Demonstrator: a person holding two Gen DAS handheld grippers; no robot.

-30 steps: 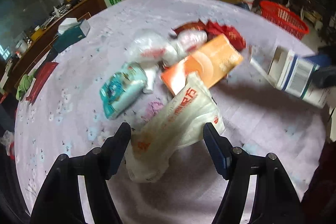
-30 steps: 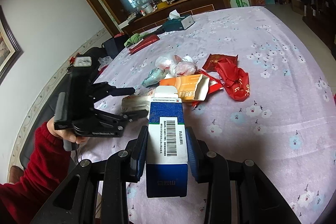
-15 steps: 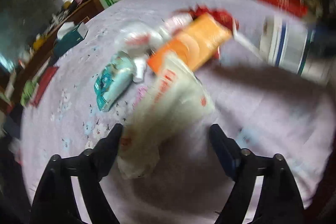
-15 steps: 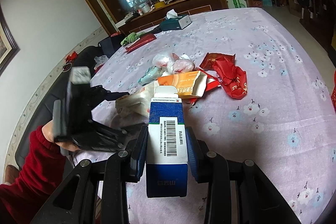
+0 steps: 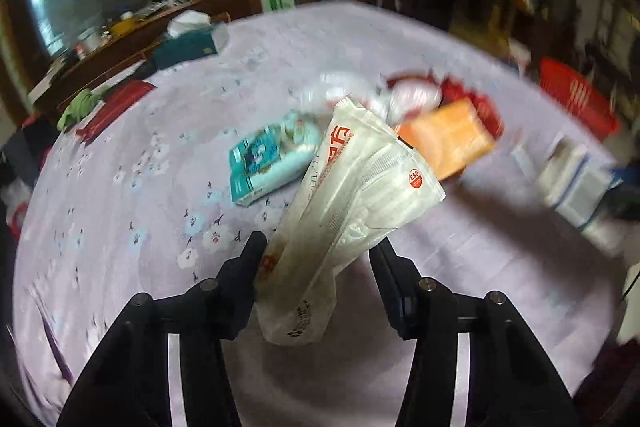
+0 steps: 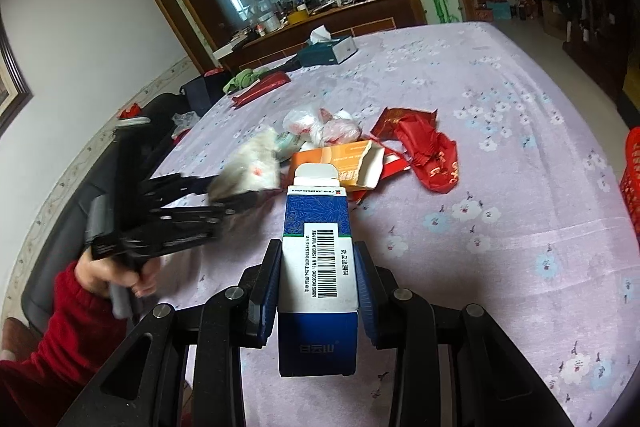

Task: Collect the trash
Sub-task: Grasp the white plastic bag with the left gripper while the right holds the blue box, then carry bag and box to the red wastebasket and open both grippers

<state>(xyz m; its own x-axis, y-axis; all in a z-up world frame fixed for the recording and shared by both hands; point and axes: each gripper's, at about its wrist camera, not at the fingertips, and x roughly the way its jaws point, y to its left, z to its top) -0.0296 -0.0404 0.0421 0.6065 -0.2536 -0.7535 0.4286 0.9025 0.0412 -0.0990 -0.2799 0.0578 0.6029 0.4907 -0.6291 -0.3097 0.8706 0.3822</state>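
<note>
My left gripper (image 5: 320, 259) is shut on a white plastic package (image 5: 352, 195) with red print, held tilted above the purple flowered tablecloth (image 5: 120, 227). In the right wrist view that package (image 6: 248, 167) shows blurred, with the left gripper (image 6: 224, 199) held by a hand in a red sleeve. My right gripper (image 6: 318, 251) is shut on a blue and white carton (image 6: 318, 267) with a barcode, its top flap open. On the cloth lie a teal wipes pack (image 5: 268, 159), an orange box (image 6: 340, 163), red wrappers (image 6: 432, 155) and crumpled clear bags (image 6: 320, 123).
A red basket (image 5: 576, 99) stands off the table's far right side. A teal tissue box (image 6: 328, 49), a red pouch (image 6: 264, 87) and a green cloth (image 6: 240, 81) sit at the table's far end. A dark sofa (image 6: 64, 235) runs along the left edge.
My left gripper has narrowed onto the white package and lifted it off the cloth, swinging up and to the left. The right gripper still holds the carton in the same place.
</note>
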